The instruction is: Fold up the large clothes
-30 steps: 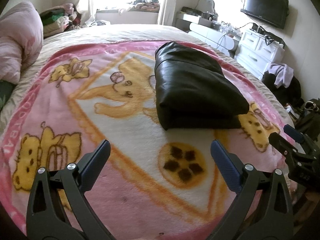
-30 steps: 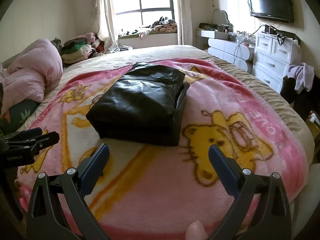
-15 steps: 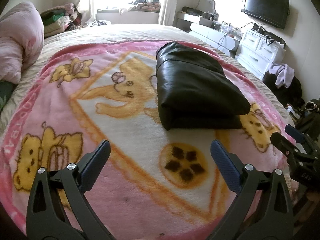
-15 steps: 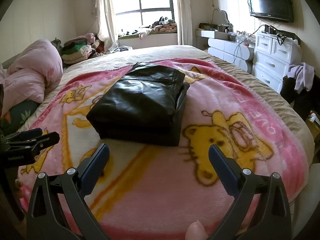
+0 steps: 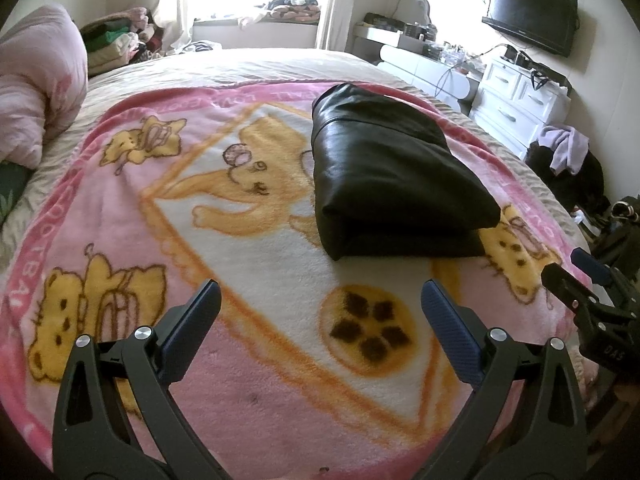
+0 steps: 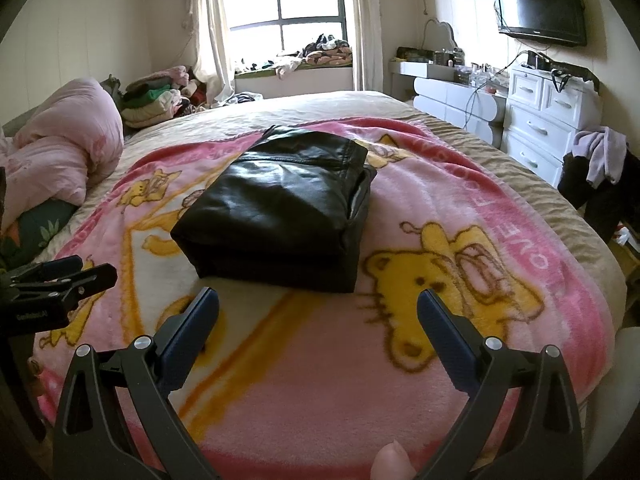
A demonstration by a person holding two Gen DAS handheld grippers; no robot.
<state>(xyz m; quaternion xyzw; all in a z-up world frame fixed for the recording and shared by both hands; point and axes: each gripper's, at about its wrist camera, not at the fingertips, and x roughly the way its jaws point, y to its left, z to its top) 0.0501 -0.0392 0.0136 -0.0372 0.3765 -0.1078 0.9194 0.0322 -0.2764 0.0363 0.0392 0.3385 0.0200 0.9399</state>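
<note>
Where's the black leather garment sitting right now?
The black leather garment lies folded on the pink cartoon blanket, mid-bed ahead of both open grippers; in the left wrist view it sits right of centre.

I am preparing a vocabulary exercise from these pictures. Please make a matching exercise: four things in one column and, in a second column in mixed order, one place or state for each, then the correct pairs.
Things:
1. black garment
2. television
3. pink quilt
4. right gripper

Places or states:
A. mounted on the wall
B. jaws open, holding nothing
C. folded, lying on the pink cartoon blanket
D. bunched at the left side of the bed

Pairs: 1-C, 2-A, 3-D, 4-B
</note>
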